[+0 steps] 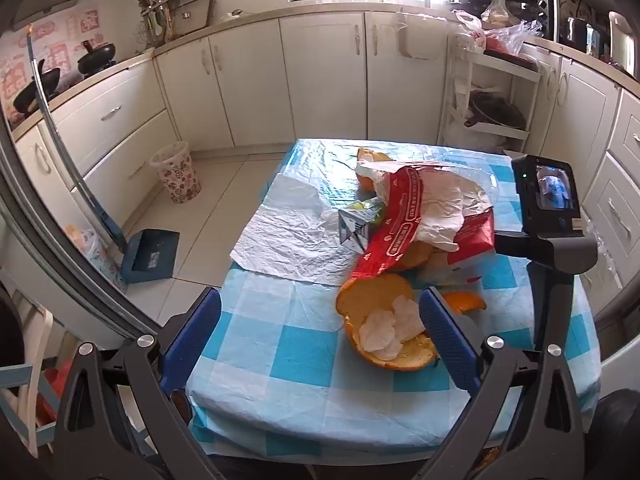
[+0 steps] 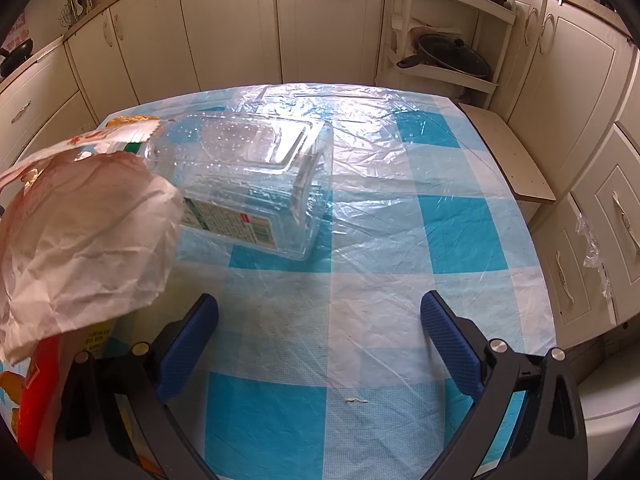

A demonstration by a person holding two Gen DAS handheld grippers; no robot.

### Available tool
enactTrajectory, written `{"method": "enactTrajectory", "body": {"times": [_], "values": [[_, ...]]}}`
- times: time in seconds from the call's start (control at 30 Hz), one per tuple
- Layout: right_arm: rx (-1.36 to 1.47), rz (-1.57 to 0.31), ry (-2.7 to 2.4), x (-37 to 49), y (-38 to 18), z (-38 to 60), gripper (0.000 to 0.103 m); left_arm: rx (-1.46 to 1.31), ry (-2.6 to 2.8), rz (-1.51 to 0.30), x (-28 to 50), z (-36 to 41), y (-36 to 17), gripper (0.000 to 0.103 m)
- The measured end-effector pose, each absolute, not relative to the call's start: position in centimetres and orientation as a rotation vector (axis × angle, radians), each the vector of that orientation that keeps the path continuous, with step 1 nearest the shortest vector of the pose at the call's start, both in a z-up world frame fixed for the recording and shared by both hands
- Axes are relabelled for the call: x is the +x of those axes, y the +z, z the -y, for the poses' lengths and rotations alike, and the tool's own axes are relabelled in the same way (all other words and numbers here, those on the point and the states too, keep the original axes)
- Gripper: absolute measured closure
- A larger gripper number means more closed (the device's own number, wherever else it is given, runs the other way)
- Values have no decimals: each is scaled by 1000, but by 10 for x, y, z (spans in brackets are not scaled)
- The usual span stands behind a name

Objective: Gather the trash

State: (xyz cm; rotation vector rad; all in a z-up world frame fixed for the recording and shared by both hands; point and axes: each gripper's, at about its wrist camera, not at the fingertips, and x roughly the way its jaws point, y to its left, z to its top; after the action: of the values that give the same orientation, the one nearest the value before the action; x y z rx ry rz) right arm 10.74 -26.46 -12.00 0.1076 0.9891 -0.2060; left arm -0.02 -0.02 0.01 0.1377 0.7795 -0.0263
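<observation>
Left gripper [image 1: 320,332] and right gripper [image 2: 318,346] hover, jaws apart.

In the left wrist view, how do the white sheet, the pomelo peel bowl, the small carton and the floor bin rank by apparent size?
1. White sheet
2. Pomelo peel bowl, though it lies nearest
3. Floor bin, farther off, so unsure
4. Small carton, partly covered
</observation>
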Motion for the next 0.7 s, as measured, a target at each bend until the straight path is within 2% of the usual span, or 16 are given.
{"method": "enactTrajectory", "body": {"times": [0.17,0.37,0.7], "values": [[107,-989,-206,107,-120,265,7,122,40,-717,-4,-12,4,8],[107,-989,-207,107,-120,265,7,117,8,-783,-1,-20,-2,8],[107,-989,-207,107,-120,264,7,106,-8,-787,-3,-25,0,8]]}}
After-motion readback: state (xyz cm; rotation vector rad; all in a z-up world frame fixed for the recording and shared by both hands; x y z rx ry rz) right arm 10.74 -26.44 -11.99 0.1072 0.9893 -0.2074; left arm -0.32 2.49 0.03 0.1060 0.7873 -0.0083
